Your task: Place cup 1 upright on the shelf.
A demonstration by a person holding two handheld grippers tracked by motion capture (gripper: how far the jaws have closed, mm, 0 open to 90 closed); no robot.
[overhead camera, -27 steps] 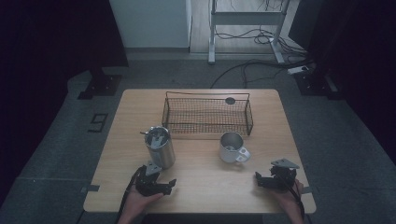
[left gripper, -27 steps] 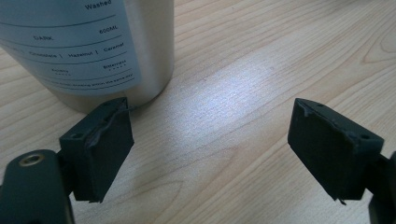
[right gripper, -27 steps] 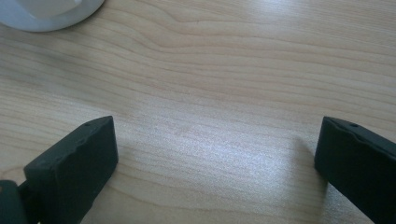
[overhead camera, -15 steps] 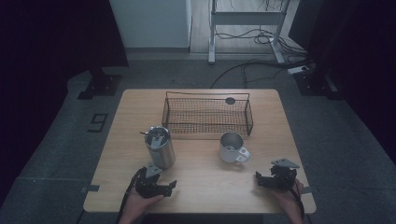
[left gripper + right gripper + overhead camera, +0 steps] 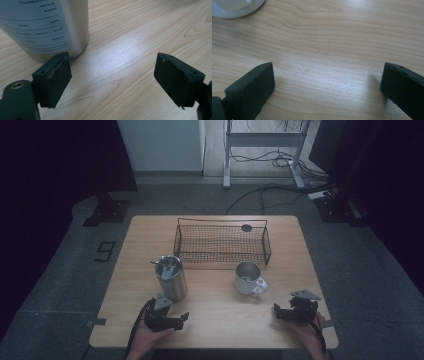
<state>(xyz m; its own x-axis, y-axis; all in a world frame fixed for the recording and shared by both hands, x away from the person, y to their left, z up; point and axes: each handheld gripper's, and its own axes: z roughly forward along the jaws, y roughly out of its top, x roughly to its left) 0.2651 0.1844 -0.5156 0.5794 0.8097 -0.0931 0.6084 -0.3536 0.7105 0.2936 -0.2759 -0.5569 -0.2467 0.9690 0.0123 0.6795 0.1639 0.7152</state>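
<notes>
Found left gripper [image 5: 180, 318] and right gripper [image 5: 276, 311] parked low over the near edge of the table [image 5: 220, 325], jaws of each spread wide over bare wood, nothing pinched; probably a ready stance ahead of a reach. Noted steel canister [image 5: 171, 279] upright just beyond the left gripper, and pale mug [image 5: 248, 278] a little beyond the right, handle turned toward it, so likely one target per hand. Recorded wire basket [image 5: 220, 245] farther back, centred, reachable by both, apparently the destination.
</notes>
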